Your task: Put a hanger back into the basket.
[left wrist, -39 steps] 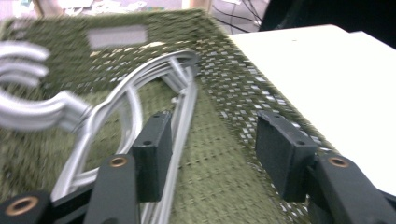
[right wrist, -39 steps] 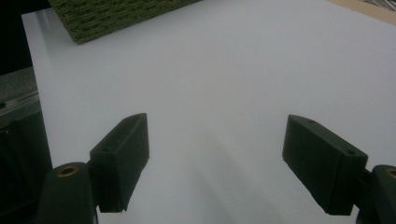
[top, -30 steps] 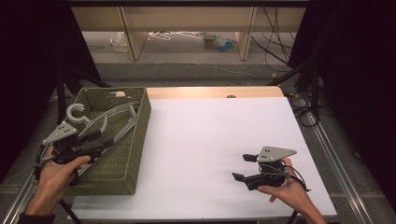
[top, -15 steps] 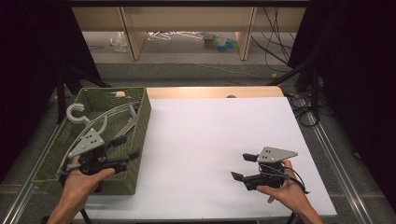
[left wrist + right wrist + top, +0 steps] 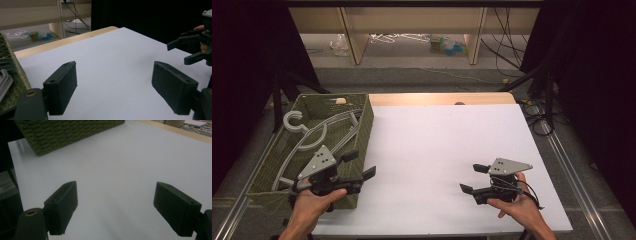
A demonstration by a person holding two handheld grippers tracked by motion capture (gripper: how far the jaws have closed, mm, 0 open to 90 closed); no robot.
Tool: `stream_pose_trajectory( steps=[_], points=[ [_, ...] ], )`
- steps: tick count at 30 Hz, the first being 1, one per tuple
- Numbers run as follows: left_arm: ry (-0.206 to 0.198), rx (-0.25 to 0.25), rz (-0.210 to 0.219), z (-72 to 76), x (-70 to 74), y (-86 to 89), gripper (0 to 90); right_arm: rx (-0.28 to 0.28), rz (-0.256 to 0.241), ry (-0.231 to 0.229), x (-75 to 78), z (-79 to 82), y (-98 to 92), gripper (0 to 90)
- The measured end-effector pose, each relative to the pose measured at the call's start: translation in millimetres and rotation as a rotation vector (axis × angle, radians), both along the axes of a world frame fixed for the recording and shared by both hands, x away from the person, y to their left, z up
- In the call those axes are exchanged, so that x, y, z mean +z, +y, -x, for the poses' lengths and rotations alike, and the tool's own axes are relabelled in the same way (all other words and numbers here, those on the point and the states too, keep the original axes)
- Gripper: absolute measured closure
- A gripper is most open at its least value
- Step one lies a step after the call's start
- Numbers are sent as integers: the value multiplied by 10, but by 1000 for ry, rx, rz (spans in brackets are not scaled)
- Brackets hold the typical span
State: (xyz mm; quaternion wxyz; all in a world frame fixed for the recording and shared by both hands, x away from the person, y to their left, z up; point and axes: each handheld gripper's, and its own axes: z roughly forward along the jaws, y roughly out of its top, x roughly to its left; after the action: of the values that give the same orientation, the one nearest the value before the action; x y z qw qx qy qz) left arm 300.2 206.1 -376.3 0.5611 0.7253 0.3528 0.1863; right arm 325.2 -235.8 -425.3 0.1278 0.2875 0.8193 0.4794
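**Both grippers held open beside the hanger basket**

Nearest the camera in the high view, two hands are seen entering from the bottom edge, each wrapped around a gripper. The left gripper [image 5: 359,165] is held over the near right corner of the green woven basket [image 5: 364,117], its fingers pointing out past the basket's right wall toward the white worktop [image 5: 442,150]. The fingers are spread wide apart, with nothing between them; in the left gripper view only bare white sheet is seen in the gap, and the edge of the basket appears at the far left of that view.

The right gripper [image 5: 473,178] is held low over the worktop, well to the right of the basket and near the front edge of the sheet. Its fingers are likewise wide apart and empty, and are pointed leftward toward the basket; in the right gripper view the woven wall of the basket is seen ahead, well apart from the fingers.

Inside the basket, just beyond the left gripper, grey plastic hangers [image 5: 319,131] are laid at a slant, with one hook [image 5: 292,120] curling up near the basket's far left side. No gripper is touching them.

Beyond the basket, a strip of bare wood is left uncovered along the far edge of the worktop.
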Motion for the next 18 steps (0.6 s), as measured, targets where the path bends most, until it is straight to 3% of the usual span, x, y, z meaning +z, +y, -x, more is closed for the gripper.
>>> stream_pose_trajectory(
  steps=[5, 6, 8, 9, 12, 18],
  points=[
    [-6, -6, 14, 38, -66, -91, 159, -9, -10, 1, -32, -15, -26, 200],
    [-19, -20, -14, 43, -87, -107, 158, -15, -9, -3, -36, -13, -27, 200],
    [-15, -36, -16, 50, -134, -130, 158, -9, -10, 8, -39, -4, -26, 199],
    [0, -35, 5, 60, -162, -148, 158, -9, -8, 5, -37, 3, -22, 200],
    [-4, -33, -22, 90, -222, -169, 158, -2, -11, -1, -19, 20, -10, 200],
    [-12, -17, -19, 154, -333, -223, 159, -3, -14, -6, -27, 36, -11, 199]
  ],
)
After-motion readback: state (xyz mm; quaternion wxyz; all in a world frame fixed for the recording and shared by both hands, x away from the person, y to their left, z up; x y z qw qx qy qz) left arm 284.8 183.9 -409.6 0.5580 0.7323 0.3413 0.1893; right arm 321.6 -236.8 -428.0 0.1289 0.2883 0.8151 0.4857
